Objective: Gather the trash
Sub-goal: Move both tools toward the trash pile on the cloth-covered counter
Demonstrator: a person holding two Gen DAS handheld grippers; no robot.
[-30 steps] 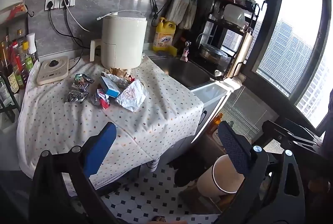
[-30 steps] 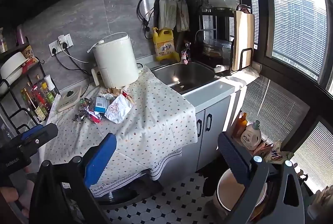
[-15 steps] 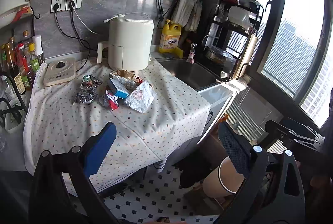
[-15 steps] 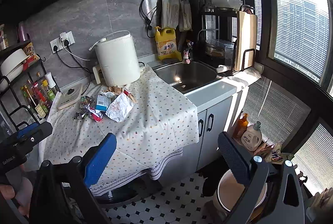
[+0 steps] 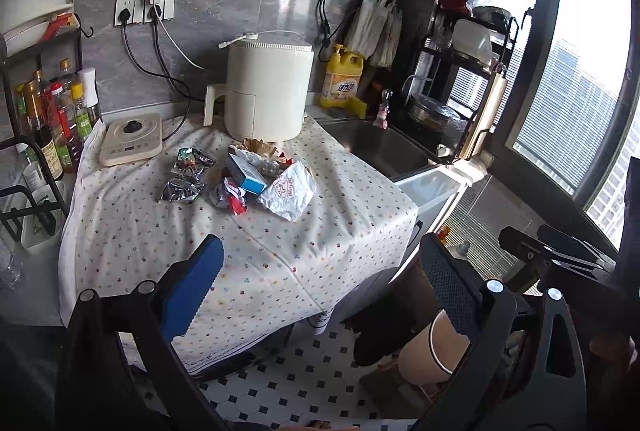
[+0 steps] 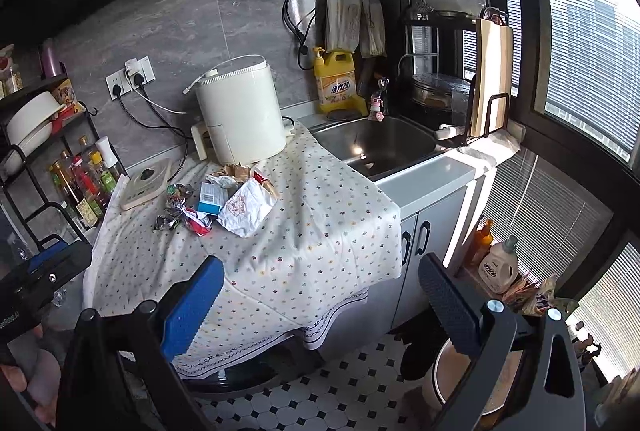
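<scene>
Both my jaws gape wide and empty, the crumpled wrapper trash pile (image 5: pixel 240 179) lying well ahead on the dotted-cloth counter (image 5: pixel 320 231).

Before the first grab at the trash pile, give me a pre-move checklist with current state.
1. Left gripper open, nothing between the fingers: ok.
2. Right gripper open, nothing held: ok.
3. Trash pile in view on the tablecloth: white paper bag, blue box, foil wrappers, red wrapper: ok.
4. Approach to the pile free of obstacles: ok, only bare cloth between the grippers and the pile.
5. Air fryer directly behind the pile, brown paper at its base: not ok, little room for overshoot.
6. Bin on the floor, open to receive: cannot tell, partly hidden by a finger.
</scene>
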